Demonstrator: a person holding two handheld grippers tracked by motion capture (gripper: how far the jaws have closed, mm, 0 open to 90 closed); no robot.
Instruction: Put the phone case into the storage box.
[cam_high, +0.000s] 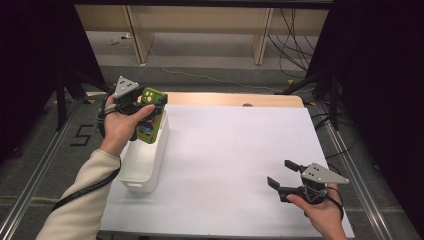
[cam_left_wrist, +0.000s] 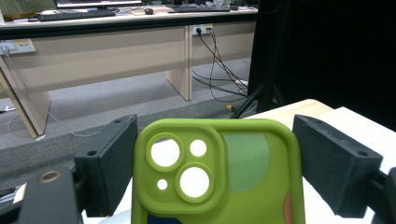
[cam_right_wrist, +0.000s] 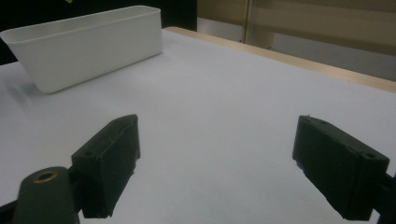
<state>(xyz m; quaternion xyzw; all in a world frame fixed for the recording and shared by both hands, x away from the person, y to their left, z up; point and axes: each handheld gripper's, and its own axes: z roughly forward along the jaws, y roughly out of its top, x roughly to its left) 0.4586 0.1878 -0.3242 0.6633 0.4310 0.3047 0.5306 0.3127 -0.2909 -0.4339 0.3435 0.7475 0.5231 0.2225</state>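
A green phone case with round camera cut-outs and coloured patches stands upright between the jaws of my left gripper. The gripper is shut on the case's two sides, over the far end of a white bin. In the left gripper view the phone case spans the gap between both black jaws of the left gripper. My right gripper hovers low at the table's front right. It is open, with bare white sheet between the jaws of the right gripper.
The long white bin lies along the left edge of the white sheet, which covers a wooden table. Dark tripod legs stand off both sides. Cables and desk legs lie on the floor beyond.
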